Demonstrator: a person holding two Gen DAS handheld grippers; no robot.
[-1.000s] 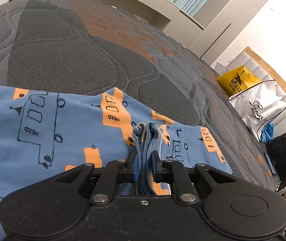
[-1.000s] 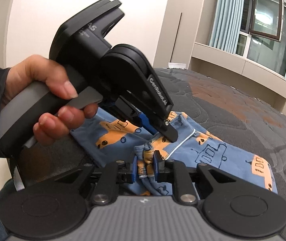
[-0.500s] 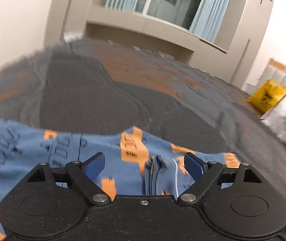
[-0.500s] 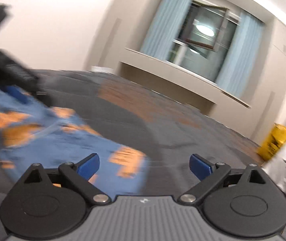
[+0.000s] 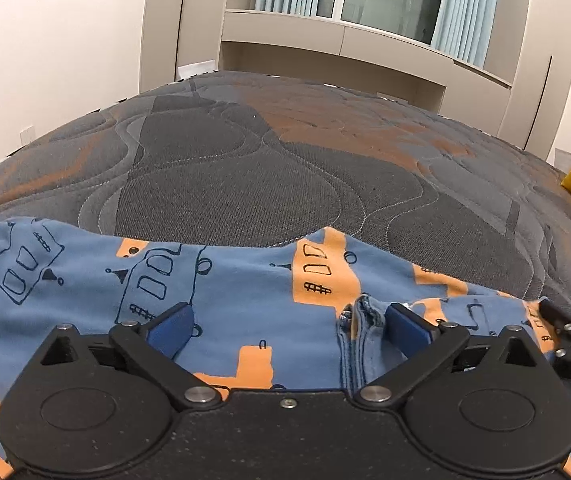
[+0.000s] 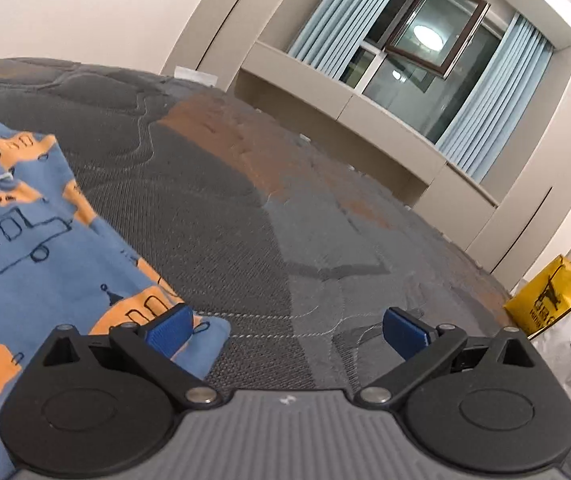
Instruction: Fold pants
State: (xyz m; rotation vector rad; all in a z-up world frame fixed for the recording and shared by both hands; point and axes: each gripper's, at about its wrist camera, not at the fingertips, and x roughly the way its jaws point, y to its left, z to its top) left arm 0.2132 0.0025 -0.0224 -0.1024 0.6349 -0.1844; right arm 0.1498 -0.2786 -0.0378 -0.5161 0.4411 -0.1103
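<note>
Blue pants (image 5: 245,304) with orange vehicle print lie flat on the quilted bed (image 5: 285,176), both grippers' jaws spread wide, holding nothing

Blue, orange-printed pants (image 5: 245,300); grey-orange quilt (image 5: 285,168)
</note>
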